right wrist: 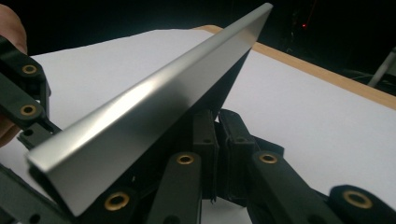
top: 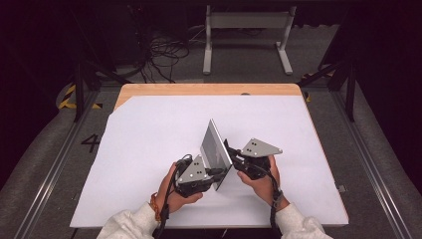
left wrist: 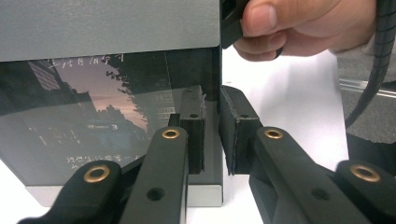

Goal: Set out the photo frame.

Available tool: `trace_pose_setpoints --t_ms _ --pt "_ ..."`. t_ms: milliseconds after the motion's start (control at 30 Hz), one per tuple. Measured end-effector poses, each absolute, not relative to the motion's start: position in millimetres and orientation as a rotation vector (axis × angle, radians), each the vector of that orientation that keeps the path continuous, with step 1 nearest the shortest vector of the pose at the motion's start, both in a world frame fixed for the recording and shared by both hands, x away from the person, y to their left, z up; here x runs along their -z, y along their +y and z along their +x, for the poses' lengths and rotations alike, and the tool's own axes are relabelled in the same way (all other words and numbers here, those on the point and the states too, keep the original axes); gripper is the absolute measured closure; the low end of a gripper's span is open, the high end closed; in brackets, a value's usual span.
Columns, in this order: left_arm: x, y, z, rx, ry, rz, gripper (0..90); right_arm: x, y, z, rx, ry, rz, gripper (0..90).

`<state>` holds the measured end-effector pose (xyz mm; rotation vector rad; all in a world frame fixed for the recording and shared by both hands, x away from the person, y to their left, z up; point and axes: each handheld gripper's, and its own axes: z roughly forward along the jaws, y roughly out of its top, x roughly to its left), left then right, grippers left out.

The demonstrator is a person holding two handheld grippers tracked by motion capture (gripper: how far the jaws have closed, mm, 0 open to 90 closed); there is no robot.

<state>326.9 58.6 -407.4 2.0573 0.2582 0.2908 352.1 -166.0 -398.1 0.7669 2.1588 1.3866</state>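
Observation:
A flat silver picture frame [top: 215, 144] is held tilted on edge above the white sheet, between both grippers. My left gripper [top: 219, 172] grips its near lower part from the left. In the left gripper view the pads [left wrist: 194, 126] clamp the frame's side edge [left wrist: 107, 28], whose dark glass shows a dusk photo. My right gripper [top: 230, 152] meets the frame from the right. In the right gripper view its jaws [right wrist: 218, 140] stand almost together under the frame's silver rim [right wrist: 154, 107], closed on its dark lower edge.
A white sheet [top: 149, 149] covers the wooden table [top: 199, 89]. Behind the table, on the floor, are a white metal stand [top: 246, 30] and loose cables [top: 164, 55]. The person's right hand [left wrist: 299, 23] shows just beyond the frame.

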Motion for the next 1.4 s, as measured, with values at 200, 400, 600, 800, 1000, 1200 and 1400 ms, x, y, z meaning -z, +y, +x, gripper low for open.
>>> trace_pose_setpoints --t_ms 200,400,600,800,1000,1200,1400 --pt "405.4 68.5 330.2 -0.301 0.271 2.050 80.3 396.7 -178.8 349.2 -1.389 2.156 0.792 85.9" --pt "407.3 83.3 344.7 -0.329 0.308 2.061 78.2 399.3 -185.4 338.2 -1.359 2.182 0.789 84.5" --pt "412.9 100.5 363.2 -0.346 0.359 2.067 75.0 406.6 -189.8 324.1 -1.338 2.212 0.787 81.4" --pt "423.7 115.7 382.0 -0.357 0.414 2.103 71.8 413.0 -185.7 299.0 -1.329 2.267 0.739 76.3" --pt "428.0 118.8 387.5 -0.357 0.436 2.115 69.2 418.6 -182.5 293.6 -1.325 2.302 0.748 70.4" --pt "429.3 118.2 387.4 -0.360 0.430 2.124 67.5 420.3 -173.9 290.0 -1.344 2.296 0.736 62.6" --pt "430.3 116.4 385.5 -0.358 0.428 2.130 65.3 421.0 -165.5 293.1 -1.370 2.275 0.765 58.1"
